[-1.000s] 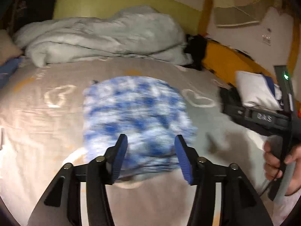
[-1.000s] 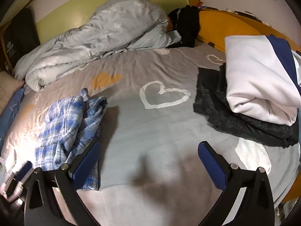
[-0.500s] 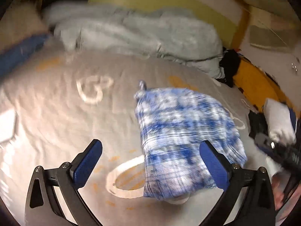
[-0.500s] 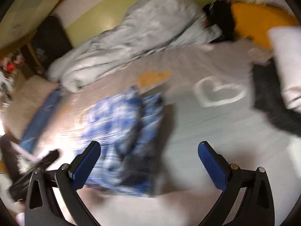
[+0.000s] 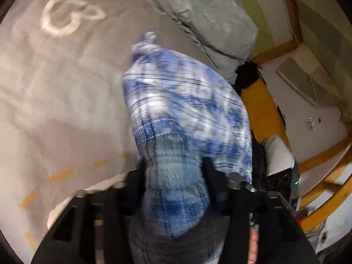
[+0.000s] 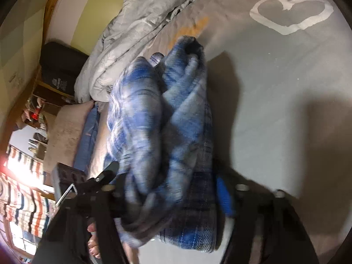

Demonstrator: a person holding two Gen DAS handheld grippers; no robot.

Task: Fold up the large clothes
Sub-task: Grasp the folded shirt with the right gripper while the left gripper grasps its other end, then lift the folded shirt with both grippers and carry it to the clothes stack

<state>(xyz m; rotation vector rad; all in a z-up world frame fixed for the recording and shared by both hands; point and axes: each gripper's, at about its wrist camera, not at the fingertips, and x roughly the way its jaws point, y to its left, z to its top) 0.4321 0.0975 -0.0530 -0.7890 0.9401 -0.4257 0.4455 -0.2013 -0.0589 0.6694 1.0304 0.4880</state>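
A folded blue and white plaid shirt point(image 5: 184, 114) is held at its near end by both grippers over the grey bed sheet point(image 5: 55, 92). My left gripper point(image 5: 173, 176) is shut on its near edge, with the cloth bunched between the fingers. In the right wrist view the same shirt point(image 6: 167, 118) shows as two thick rolls. My right gripper point(image 6: 167, 195) is shut on its near end. The right gripper's left finger is hidden by cloth. Both views are blurred and tilted.
A crumpled pale grey duvet point(image 5: 198, 11) lies along the head of the bed and also shows in the right wrist view point(image 6: 136, 28). A white folded garment point(image 5: 279, 154) on dark clothes lies at the right. A pillow point(image 6: 66, 136) sits at the left bed edge.
Both grippers were open half a second ago with the shirt lying on the bed. Now both have closed on its near end and both views have tilted.
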